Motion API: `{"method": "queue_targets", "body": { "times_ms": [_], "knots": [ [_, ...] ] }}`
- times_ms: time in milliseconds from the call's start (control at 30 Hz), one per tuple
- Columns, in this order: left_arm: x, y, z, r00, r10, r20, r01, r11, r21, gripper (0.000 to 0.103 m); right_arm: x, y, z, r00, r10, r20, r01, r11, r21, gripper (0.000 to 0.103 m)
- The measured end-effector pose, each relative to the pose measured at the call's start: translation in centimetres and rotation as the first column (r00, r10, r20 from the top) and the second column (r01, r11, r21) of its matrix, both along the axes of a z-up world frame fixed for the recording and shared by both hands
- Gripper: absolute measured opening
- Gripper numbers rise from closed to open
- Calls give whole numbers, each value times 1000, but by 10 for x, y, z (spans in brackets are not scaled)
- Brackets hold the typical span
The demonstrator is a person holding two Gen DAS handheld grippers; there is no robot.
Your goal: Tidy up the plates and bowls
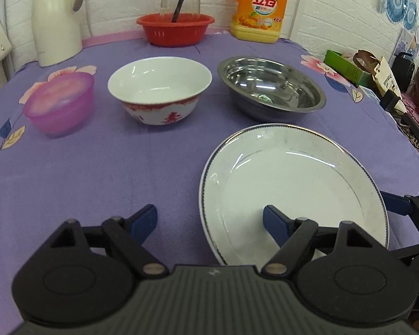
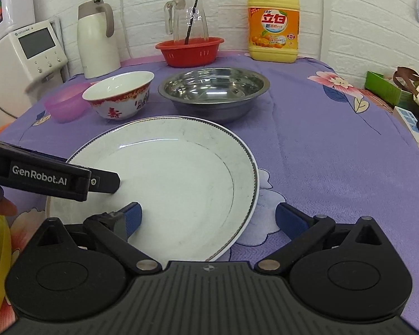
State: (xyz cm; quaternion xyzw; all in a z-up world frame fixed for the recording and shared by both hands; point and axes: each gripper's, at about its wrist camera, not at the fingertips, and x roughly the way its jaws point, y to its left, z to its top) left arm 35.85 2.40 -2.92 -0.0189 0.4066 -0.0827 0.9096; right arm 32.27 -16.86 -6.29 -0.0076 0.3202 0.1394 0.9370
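A large white plate (image 1: 293, 189) (image 2: 167, 178) with a thin dark rim line lies flat on the purple cloth, nearest to me. My left gripper (image 1: 209, 222) is open and straddles the plate's left rim, one blue finger over the plate and the other over the cloth. My right gripper (image 2: 211, 219) is open across the plate's right rim in the same way. Neither touches the plate that I can see. Behind the plate stand a white bowl with red pattern (image 1: 159, 92) (image 2: 120, 95), a steel bowl (image 1: 271, 86) (image 2: 212, 92) and a pink plastic bowl (image 1: 60, 103) (image 2: 67, 106).
At the back wall are a red basket (image 2: 190, 50) holding a glass jug, a yellow detergent bottle (image 2: 273, 28) and a white thermos (image 2: 97, 42). A white appliance (image 2: 28, 55) stands left of the table. Boxes and clutter (image 1: 377, 78) sit past the right edge.
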Motion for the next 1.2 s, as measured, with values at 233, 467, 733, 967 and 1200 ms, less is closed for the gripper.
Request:
{"method": "queue_targets", "body": {
  "times_ms": [233, 467, 733, 967, 1200],
  "knots": [
    [6, -9, 2, 1000, -20, -14, 19, 999, -29, 80, 5, 9, 7, 999, 16, -46, -14, 999, 37, 103],
    [5, -16, 2, 998, -55, -5, 55, 998, -10, 74, 3, 13, 3, 1000, 7, -15, -7, 1000, 2, 103],
    [4, -27, 3, 996, -85, 3, 85, 996, 4, 63, 1, 22, 2, 1000, 30, 5, -30, 1000, -3, 103],
    [-17, -26, 23, 995, -93, 42, 94, 995, -21, 56, -14, 20, 18, 1000, -27, 5, 26, 999, 35, 103],
    [-67, -3, 60, 988, -75, 137, 83, 995, -58, 56, -59, 37, 56, 992, -23, 127, 25, 1000, -17, 103]
  ]
}}
